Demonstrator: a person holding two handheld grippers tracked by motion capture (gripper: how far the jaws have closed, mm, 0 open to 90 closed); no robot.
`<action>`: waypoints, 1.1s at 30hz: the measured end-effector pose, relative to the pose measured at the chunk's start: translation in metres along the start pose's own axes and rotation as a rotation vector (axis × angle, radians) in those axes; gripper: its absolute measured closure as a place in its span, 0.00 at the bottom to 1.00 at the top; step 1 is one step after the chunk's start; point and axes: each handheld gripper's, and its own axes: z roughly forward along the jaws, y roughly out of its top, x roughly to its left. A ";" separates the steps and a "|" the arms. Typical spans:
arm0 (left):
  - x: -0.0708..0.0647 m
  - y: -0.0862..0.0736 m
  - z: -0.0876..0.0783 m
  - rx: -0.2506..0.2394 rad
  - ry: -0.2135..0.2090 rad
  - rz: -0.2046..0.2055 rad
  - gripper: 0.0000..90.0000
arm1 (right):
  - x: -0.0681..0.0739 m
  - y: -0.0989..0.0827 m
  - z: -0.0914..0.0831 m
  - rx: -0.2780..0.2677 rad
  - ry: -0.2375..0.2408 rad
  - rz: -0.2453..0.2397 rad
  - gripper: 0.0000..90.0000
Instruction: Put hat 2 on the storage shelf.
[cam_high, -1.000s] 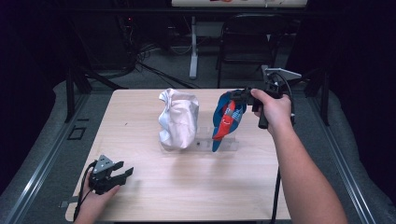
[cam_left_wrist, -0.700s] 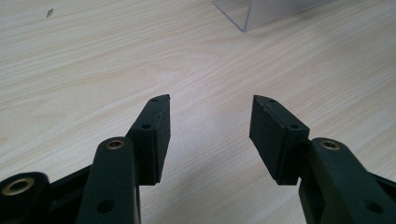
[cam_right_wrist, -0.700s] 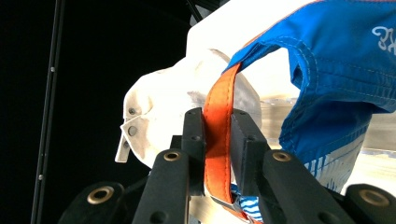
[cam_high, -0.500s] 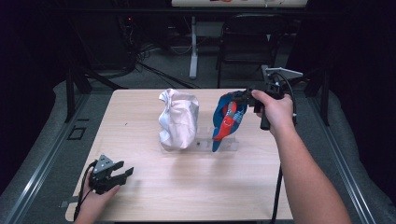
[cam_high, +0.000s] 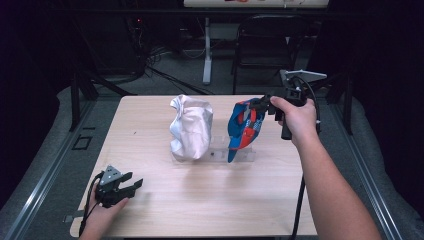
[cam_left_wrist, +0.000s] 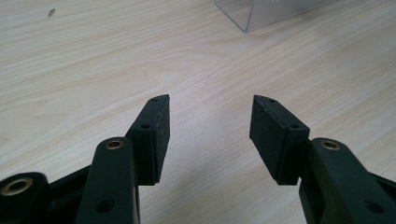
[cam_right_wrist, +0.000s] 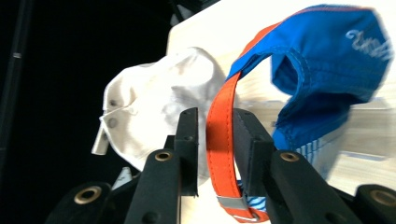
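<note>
A blue and red cap (cam_high: 245, 127) (cam_right_wrist: 327, 51) stands on a clear acrylic stand (cam_high: 217, 150) beside a white cap (cam_high: 190, 127) (cam_right_wrist: 154, 93). My right gripper (cam_high: 257, 105) (cam_right_wrist: 215, 112) is at the blue cap's top right. Its jaws have just been opening; the cap's orange strap (cam_right_wrist: 219, 140) runs between them, with a gap at one pad. My left gripper (cam_high: 131, 186) (cam_left_wrist: 210, 100) rests open near the table's front left corner, nothing between its fingers.
The wooden table (cam_high: 150, 125) has bare room in front of the stand and to the left. A corner of the clear stand (cam_left_wrist: 261, 11) lies well ahead of the left gripper. A chair (cam_high: 265, 45) stands behind the table.
</note>
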 end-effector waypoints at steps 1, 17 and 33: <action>0.000 0.000 0.001 -0.001 0.000 0.001 0.54 | 0.001 0.000 -0.002 -0.003 -0.015 -0.012 0.78; 0.002 0.001 0.002 0.003 0.005 -0.012 0.50 | 0.006 -0.016 -0.018 -0.107 -0.189 -0.226 0.51; 0.002 0.002 0.004 -0.009 0.008 -0.014 0.48 | -0.009 -0.038 -0.027 -0.124 -0.257 -0.301 0.47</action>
